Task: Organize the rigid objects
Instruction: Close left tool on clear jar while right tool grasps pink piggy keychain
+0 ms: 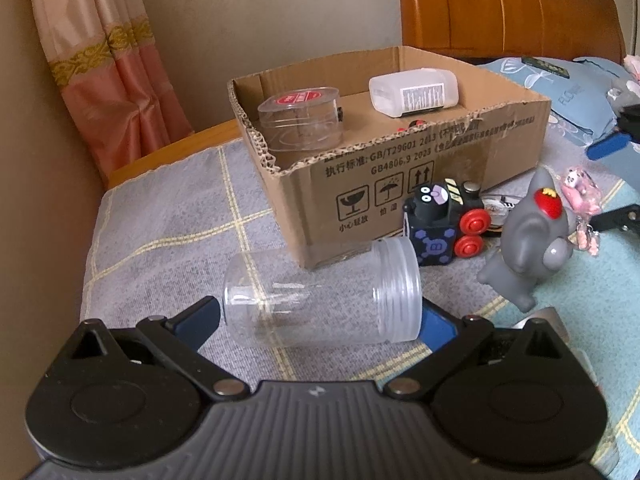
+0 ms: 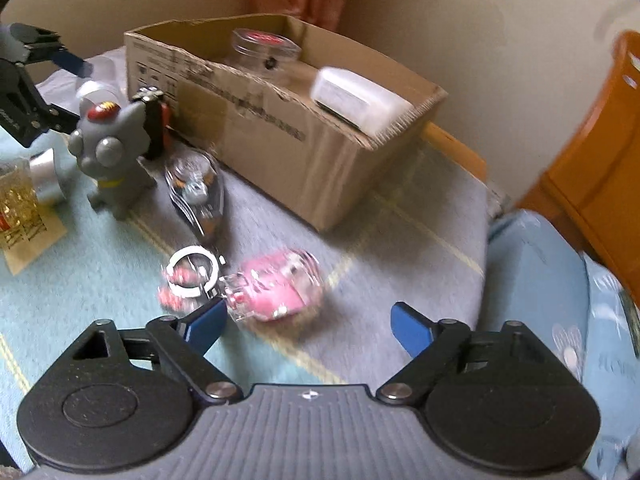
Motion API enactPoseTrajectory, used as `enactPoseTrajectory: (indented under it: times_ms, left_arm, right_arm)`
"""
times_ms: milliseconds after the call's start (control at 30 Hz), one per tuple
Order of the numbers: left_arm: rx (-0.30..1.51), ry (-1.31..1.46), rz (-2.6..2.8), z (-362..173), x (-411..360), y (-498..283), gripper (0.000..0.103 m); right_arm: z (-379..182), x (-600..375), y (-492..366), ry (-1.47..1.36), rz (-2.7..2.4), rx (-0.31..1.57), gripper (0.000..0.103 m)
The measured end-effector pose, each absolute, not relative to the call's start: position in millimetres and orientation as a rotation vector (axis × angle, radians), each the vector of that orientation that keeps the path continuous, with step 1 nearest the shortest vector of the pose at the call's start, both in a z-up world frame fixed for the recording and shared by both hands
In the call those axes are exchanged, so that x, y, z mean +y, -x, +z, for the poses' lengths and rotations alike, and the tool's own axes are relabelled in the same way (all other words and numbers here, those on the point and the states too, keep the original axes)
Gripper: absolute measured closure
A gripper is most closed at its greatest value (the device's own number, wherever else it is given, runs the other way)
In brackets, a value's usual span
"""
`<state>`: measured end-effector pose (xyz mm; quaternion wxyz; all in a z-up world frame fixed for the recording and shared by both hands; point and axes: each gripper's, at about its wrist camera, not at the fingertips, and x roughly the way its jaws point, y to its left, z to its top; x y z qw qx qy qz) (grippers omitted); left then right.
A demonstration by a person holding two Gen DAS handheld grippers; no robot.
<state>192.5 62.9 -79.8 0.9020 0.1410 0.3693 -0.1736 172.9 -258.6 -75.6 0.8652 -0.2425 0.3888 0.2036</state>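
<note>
Left tool [image 1: 320, 316] pinching clear plastic jar [image 1: 320, 294] lying sideways before cardboard box [image 1: 400, 184]; right tool [image 2: 308, 320] spread, pink keychain [image 2: 276, 288] just ahead, untouched.

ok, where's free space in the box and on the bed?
Box: bare floor between the round tub and the white case. Bed: open blanket left of the box, beyond the jar. Crowded by the box's right front: train, grey figure, pink keychain.
</note>
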Motion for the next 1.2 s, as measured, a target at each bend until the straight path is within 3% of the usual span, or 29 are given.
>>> enactPoseTrajectory:
  times_ms: [200,567,1200]
  left_arm:
    - [0.784,-0.279,-0.363,-80,64,-196,0.009]
    - [0.795,-0.213,-0.369,-75,65,-205,0.009]
    - [0.853,-0.276,-0.404,-36,64,-191,0.012]
  right_arm:
    - [-74,-257,-192,0.478,0.532,0.818,0.023]
    - [-76,-260,-195,0.382,0.584,0.840,0.045]
    - [-38,-265,-178,0.292,0.506,0.885,0.046]
